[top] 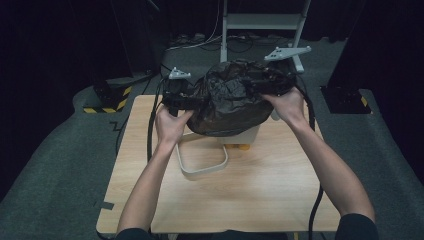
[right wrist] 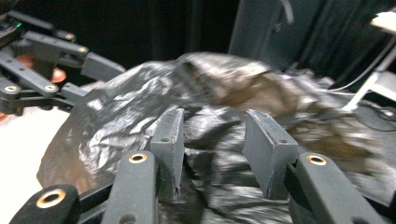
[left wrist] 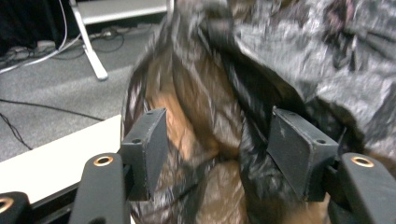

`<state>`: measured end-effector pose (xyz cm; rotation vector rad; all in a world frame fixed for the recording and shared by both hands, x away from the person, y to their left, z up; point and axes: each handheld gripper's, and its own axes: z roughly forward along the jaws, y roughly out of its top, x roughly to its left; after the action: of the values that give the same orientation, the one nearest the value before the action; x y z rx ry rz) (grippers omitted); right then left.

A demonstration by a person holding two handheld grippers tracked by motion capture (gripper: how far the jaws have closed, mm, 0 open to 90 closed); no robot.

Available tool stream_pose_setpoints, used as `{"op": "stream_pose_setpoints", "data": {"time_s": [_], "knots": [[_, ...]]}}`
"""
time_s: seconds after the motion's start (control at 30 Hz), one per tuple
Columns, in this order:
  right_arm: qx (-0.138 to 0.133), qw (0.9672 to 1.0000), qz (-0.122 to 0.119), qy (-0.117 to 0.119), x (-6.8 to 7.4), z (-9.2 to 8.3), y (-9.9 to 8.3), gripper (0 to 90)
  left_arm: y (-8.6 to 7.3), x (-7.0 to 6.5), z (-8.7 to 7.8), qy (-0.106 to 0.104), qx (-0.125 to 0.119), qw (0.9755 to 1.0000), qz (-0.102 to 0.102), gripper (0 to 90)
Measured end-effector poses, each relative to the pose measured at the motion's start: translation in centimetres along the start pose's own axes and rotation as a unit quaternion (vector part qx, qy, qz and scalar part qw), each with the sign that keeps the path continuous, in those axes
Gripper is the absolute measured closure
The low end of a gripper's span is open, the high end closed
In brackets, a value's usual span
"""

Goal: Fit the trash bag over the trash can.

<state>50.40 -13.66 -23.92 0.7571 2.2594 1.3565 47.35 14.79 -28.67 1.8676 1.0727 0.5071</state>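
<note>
A light wooden table (top: 260, 190) was seen; toward twelve o'clock a white bin (top: 245, 136) — draped by a black bag (top: 230, 100) — was set, a white loop (top: 202, 160) laid before it.

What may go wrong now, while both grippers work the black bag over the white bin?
1. The thin bag bunches between the right gripper's fingers; a pull may tear it.
2. The left gripper has film between its fingers with gaps showing, so it may slip out.
3. The bin looks light and may tip on the table.
</note>
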Motion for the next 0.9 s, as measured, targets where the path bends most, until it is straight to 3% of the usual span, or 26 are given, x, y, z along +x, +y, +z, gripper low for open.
{"op": "stream_pose_setpoints", "data": {"time_s": [0.17,0.43,0.57,0.73,0.9], "knots": [[0.030,0.9988,-0.030,0.025,1.5,0.8,-1.1,59.6,-1.0,0.2,0.4,-0.001,0.005,1.0000,-0.006,37.4],[0.003,0.9991,-0.038,0.020,2.1,-1.0,-1.8,56.6,-2.0,0.5,1.8,0.002,0.017,0.9997,-0.016,37.9],[-0.024,0.9994,-0.023,-0.001,1.0,-2.6,-1.9,56.5,-2.3,0.6,2.1,0.001,0.017,0.9997,-0.019,38.0],[-0.052,0.9978,0.020,-0.037,-1.6,-4.8,-3.2,57.2,-2.3,0.5,2.1,0.003,0.011,0.9998,-0.015,38.4],[-0.046,0.9954,0.046,-0.071,-3.5,-5.6,-4.8,57.1,-2.3,0.4,2.1,0.004,0.002,0.9999,-0.015,38.1]]}}
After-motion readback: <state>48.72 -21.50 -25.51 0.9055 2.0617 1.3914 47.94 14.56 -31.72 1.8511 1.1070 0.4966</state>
